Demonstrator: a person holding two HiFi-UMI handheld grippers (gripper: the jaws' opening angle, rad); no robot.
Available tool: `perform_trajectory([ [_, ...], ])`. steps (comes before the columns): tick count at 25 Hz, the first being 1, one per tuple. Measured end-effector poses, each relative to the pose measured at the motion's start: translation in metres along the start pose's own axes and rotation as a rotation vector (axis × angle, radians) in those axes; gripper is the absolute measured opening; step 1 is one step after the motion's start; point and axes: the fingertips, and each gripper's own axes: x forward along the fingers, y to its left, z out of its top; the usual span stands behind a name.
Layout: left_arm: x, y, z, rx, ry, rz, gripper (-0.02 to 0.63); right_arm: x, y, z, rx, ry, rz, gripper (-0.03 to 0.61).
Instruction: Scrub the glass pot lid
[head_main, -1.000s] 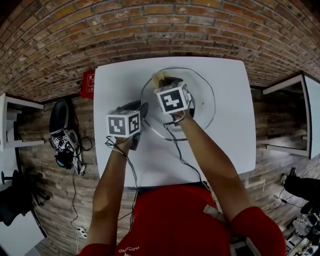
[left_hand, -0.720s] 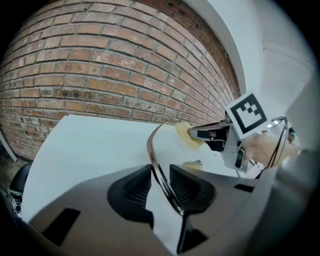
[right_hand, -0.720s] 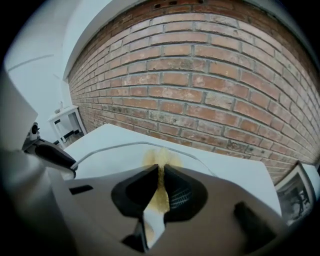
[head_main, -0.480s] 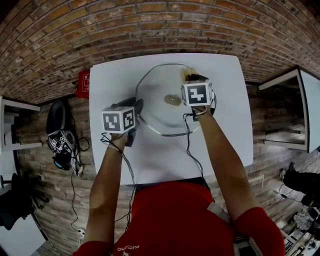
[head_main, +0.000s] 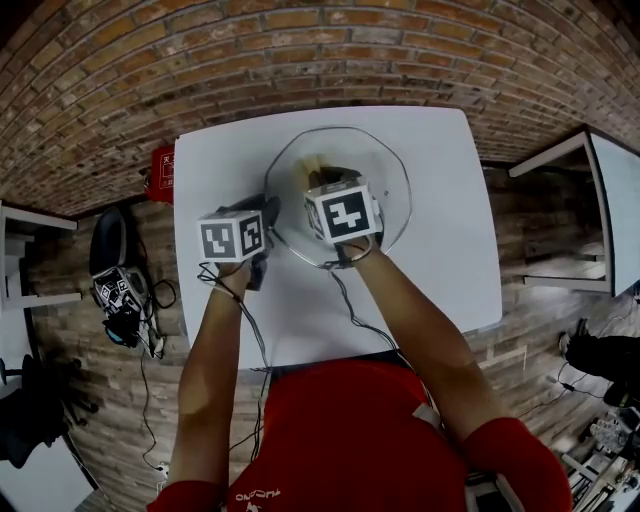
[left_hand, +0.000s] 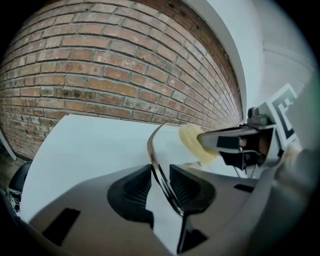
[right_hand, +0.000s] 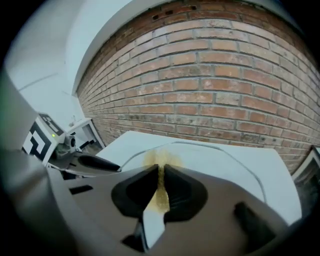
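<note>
The round glass pot lid (head_main: 390, 185) lies on the white table (head_main: 430, 280). My left gripper (head_main: 268, 215) is at the lid's left edge. In the left gripper view the metal rim (left_hand: 159, 165) runs between its jaws (left_hand: 161, 176), which are shut on it. My right gripper (head_main: 320, 178) is over the lid's left-centre, shut on a yellow sponge (head_main: 312, 163). In the right gripper view the sponge (right_hand: 160, 161) is pinched thin between the pads and sticks out over the lid (right_hand: 225, 160). The sponge (left_hand: 192, 142) also shows in the left gripper view.
The table stands on a brick-patterned floor. A red object (head_main: 160, 172) and a black bag (head_main: 110, 240) lie beside the table's left edge. White furniture (head_main: 600, 200) stands to the right. The person's arms reach in from the table's near side.
The right gripper with the sponge swept to the lid's right side, then back to its left-centre. The left gripper stayed on the left rim.
</note>
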Motion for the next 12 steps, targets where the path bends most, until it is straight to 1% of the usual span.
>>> perform_trajectory([
  [3, 0.001, -0.001, 0.000, 0.002, 0.003, 0.002, 0.121, 0.011, 0.038, -0.006, -0.025, 0.029, 0.074, 0.051],
  [5, 0.001, -0.001, 0.000, 0.004, 0.003, 0.004, 0.121, 0.017, 0.046, -0.013, -0.052, 0.055, 0.075, 0.051],
  [8, 0.000, -0.001, -0.001, 0.005, 0.001, 0.004, 0.121, 0.024, 0.036, -0.021, -0.091, 0.069, 0.040, 0.051],
  [12, -0.001, 0.001, 0.000, 0.006, -0.002, 0.006, 0.121, 0.017, 0.000, -0.037, -0.090, 0.131, -0.026, 0.051],
])
